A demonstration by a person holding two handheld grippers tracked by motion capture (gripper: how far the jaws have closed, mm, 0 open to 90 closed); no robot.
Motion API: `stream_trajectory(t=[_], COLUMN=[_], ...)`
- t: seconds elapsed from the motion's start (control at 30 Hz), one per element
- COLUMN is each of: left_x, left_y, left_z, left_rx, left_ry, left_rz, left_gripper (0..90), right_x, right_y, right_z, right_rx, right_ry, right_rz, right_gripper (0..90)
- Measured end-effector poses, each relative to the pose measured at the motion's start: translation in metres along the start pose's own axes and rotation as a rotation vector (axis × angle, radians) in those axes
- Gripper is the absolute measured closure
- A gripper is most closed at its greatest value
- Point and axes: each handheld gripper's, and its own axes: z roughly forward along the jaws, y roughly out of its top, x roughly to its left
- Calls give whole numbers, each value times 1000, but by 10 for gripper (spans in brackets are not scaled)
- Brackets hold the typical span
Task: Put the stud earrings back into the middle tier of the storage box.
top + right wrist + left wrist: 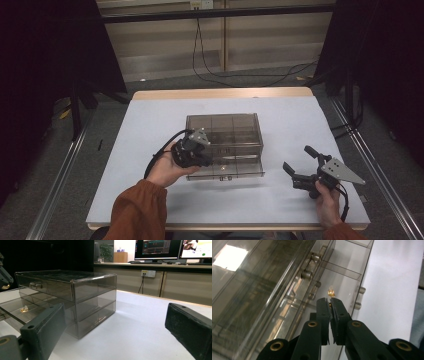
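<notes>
2 grippers in our hands over the white table (150, 125). L gripper (330, 301) has its jaws pressed together at the front of the smoked-plastic drawer cabinet (225, 131); whether they pinch anything we can't tell. The small gold object (331, 292) lies just beyond the tips, in the pulled-out bottom drawer (235, 171). R gripper (299, 161) sits apart w/ jaws spread wide, nothing between them, near the table's right edge, well clear of the cabinet.

A white-topped desk (280, 115) stands on grey floor (165, 82). Black curtains (45, 55) hang at both sides. Behind it a pale wall (260, 45) carries a socket (148, 273), with dangling cables (210, 70). Lit monitors (156, 249) sit above.
</notes>
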Motion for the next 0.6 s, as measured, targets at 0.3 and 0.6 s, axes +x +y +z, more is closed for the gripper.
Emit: stream_trajectory(t=[0.3,0.6], left_x=[-3,-1], left_y=[22,34], left_z=[21,41], left_rx=[106,218], left_ry=[-8,-23], left_rz=[58,91], left_gripper=[862,861], right_x=[0,0], right_y=[0,0], right_z=[0,0], right_rx=[0,0], right_ry=[1,2], right_rz=[3,1], right_gripper=[29,29])
